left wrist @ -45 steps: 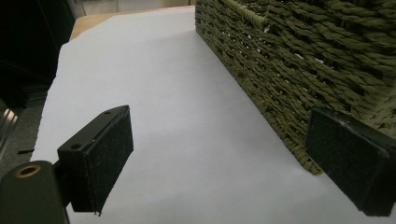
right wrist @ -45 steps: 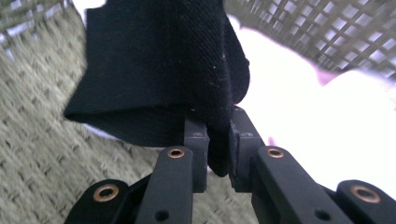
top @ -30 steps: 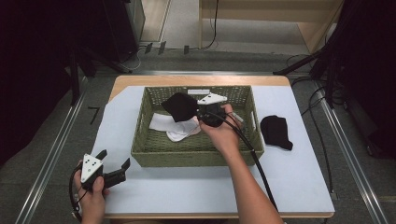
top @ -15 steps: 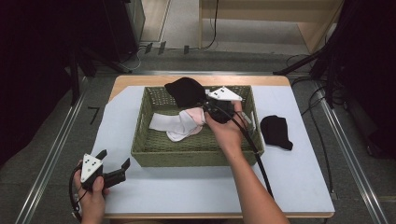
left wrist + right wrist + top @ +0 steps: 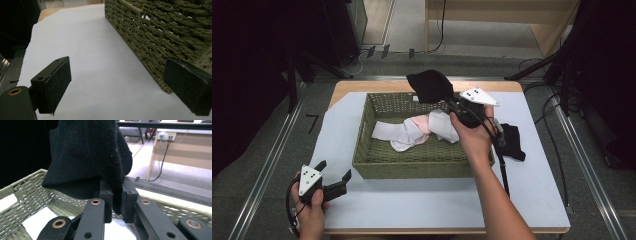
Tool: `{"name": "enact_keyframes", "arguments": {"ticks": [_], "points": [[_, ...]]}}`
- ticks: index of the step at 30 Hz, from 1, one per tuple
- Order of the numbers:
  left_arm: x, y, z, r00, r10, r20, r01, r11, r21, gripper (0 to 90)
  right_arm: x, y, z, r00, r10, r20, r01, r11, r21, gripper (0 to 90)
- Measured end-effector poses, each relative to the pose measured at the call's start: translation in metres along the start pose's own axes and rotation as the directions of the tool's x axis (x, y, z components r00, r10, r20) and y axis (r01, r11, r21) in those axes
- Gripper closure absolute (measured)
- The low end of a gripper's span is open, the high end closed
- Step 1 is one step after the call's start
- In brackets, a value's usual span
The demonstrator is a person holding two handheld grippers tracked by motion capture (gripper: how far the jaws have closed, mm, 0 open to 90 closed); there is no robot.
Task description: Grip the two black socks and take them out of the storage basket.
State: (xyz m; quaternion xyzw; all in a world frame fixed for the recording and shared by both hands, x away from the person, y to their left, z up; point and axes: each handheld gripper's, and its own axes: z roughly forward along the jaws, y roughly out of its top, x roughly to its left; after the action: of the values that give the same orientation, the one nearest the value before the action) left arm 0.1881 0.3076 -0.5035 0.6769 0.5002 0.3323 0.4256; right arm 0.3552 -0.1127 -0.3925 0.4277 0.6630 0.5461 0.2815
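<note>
Right claw (image 5: 451, 103) is clamped on a black sock (image 5: 430, 85); in the right gripper view its jaws are closed with the black fabric (image 5: 90, 155) pinched between the pads, and the bulk of the sock bunches above the claw (image 5: 117, 202). In the high view the sock is held in the air over the far rim of the green woven basket (image 5: 422, 165), at about 12 o'clock of the basket, clear of the contents. Inside the basket lie light-coloured socks, a white one (image 5: 444, 126) and a pale pink one (image 5: 404, 134), overlapping near the centre. A second black sock (image 5: 513, 141) lies on the white sheet of the table (image 5: 422, 205), just beside the basket's wall at 3 o'clock, partly behind the right hand (image 5: 472, 137). Left claw (image 5: 334, 176) sits low over the table at about 8 o'clock of the basket, near its corner, held in the left hand (image 5: 307, 207). Its jaws stand wide apart with nothing between them; the left gripper view shows bare white sheet (image 5: 95, 62) between the two pads and the basket's woven wall (image 5: 160, 37) close behind one of them, whether touching cannot be told.
</note>
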Motion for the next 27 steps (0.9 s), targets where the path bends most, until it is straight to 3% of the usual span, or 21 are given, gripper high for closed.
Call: {"name": "enact_keyframes", "arguments": {"ticks": [19, 27], "points": [[-0.001, 0.000, 0.000, 1.0000, 0.005, -0.002, -0.005, 1.0000, 0.004, 9.2, -0.062, -0.006, -0.043, 0.9929, 0.073, 0.095, -0.065, 0.995, -0.082, 83.4], [0.000, 0.000, 0.000, 1.0000, 0.002, -0.002, -0.002, 1.0000, 0.000, 9.2, -0.090, -0.012, -0.061, 0.9820, 0.119, 0.146, -0.104, 0.989, -0.107, 83.3]]}}
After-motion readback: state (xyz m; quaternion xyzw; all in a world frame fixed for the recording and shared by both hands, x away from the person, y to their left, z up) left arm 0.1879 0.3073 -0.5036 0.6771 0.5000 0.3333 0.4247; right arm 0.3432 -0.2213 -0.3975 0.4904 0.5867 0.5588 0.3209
